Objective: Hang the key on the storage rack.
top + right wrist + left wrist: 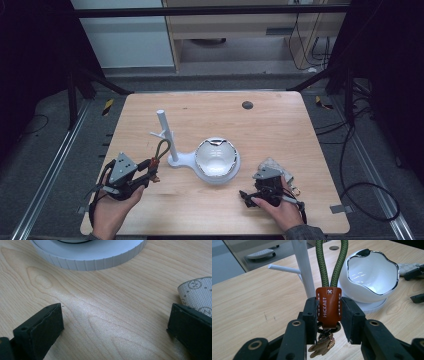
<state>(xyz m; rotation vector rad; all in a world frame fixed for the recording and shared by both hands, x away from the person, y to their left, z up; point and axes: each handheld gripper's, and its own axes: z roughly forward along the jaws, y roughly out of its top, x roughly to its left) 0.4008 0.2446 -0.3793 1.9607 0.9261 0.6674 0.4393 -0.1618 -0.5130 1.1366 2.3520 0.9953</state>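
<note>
Left gripper [329, 320] clamped on keychain [328, 305] leather tab beside stand [167, 137]; cord loop limp, light. Right gripper [115, 330] wide open, empty.

a lab-type recording bay; a bare wooden table [280, 130] sits inside a black metal frame [210, 11] on grey carpet; aluminium rails [55, 165] flank it; loose cables [370, 200] and yellow-black floor tape [107, 106] lie about.

Wooden table [300, 145] with a dark round grommet [247, 105] — black cables [343, 165] loop over the grey floor [50, 150] beside it.
</note>
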